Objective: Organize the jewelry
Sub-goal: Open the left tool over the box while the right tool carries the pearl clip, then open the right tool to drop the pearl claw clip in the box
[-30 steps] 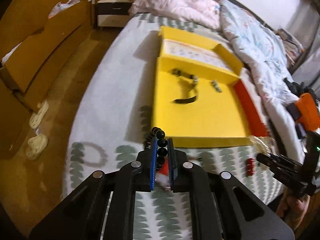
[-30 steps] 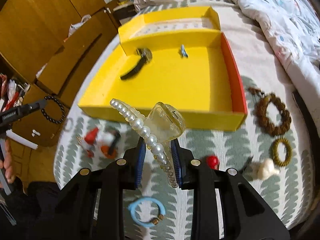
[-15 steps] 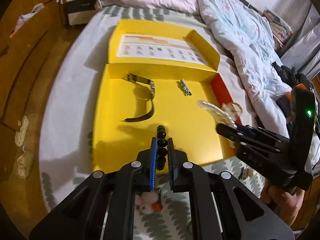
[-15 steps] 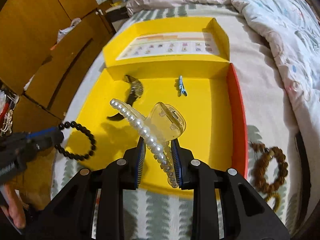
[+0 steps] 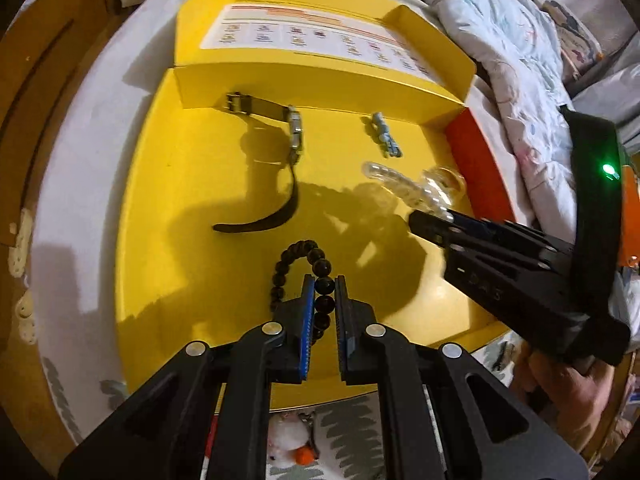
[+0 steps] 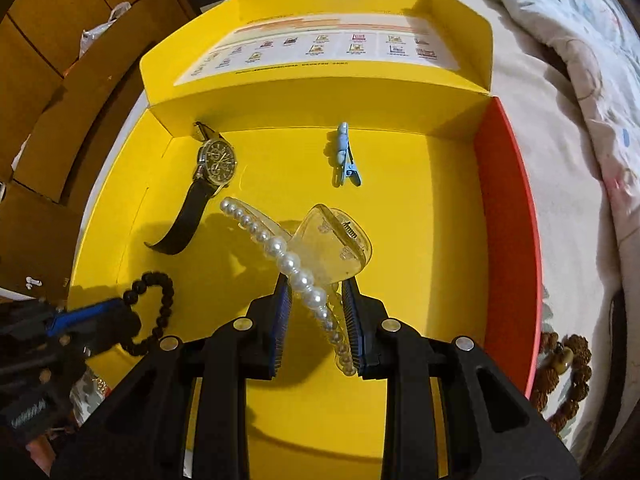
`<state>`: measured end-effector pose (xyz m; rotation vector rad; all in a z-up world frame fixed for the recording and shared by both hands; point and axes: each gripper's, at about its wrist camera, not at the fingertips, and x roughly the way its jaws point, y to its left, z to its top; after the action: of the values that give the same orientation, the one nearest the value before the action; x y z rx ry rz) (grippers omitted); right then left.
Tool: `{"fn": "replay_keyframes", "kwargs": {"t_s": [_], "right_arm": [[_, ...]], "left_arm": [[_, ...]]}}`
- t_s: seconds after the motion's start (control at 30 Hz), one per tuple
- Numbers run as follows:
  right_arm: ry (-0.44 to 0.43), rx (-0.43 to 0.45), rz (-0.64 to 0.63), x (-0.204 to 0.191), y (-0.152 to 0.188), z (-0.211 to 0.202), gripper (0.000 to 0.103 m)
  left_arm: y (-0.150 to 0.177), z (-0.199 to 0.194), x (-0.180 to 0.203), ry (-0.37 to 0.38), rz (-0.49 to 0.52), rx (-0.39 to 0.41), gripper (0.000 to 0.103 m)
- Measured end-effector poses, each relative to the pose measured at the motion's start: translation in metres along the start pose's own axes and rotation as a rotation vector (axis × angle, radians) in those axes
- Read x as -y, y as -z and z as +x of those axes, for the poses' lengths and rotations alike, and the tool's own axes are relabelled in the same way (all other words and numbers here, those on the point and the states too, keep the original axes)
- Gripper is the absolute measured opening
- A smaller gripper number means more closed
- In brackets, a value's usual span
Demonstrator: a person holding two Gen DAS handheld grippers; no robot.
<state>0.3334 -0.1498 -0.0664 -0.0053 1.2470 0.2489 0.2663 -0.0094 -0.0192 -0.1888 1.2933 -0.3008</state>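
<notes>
A shallow yellow box (image 5: 168, 240) (image 6: 400, 420) with a red right wall lies open on the bed. In it lie a black-strapped wristwatch (image 5: 276, 168) (image 6: 208, 184) and a small blue hair clip (image 5: 384, 136) (image 6: 344, 156). My left gripper (image 5: 323, 292) is shut on a black bead bracelet (image 5: 298, 264) (image 6: 156, 304) and holds it over the box's near left part. My right gripper (image 6: 316, 300) is shut on a clear claw hair clip with a row of pearls (image 6: 304, 256) (image 5: 416, 188), over the box's middle right.
A brown bead bracelet (image 6: 568, 368) lies on the leaf-patterned bedspread right of the box. A small white and orange trinket (image 5: 288, 440) lies in front of the box. A rumpled quilt (image 5: 500, 40) is at the far right; wooden cabinets (image 6: 48, 80) stand to the left.
Both grippers moved forward and down over the box with their loads. The black bracelet now hangs lower over the box floor; the pearl clip sits deeper above it.
</notes>
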Motion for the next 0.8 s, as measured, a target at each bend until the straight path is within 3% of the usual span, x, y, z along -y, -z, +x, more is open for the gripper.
{"fn": "replay_keyframes", "kwargs": {"t_s": [0.23, 0.63, 0.7, 0.77, 0.8], "right_arm": [[0.032, -0.013, 0.008, 0.005, -0.005, 0.015, 0.027], [0.070, 0.014, -0.003, 0.002, -0.009, 0.021, 0.027], [0.071, 0.016, -0.007, 0.002, -0.009, 0.021, 0.030], [0.067, 0.024, -0.013, 0.001, -0.010, 0.018, 0.031], [0.068, 0.036, -0.020, 0.001, -0.010, 0.016, 0.031]], "left_arm": [[-0.002, 0.015, -0.009, -0.086, -0.007, -0.008, 0.010], [-0.003, 0.031, -0.017, -0.133, -0.018, -0.003, 0.011], [-0.005, 0.028, -0.021, -0.131, -0.025, 0.004, 0.020], [-0.005, 0.023, -0.022, -0.124, -0.029, 0.021, 0.042], [-0.006, 0.020, -0.023, -0.125, -0.029, 0.031, 0.048]]}}
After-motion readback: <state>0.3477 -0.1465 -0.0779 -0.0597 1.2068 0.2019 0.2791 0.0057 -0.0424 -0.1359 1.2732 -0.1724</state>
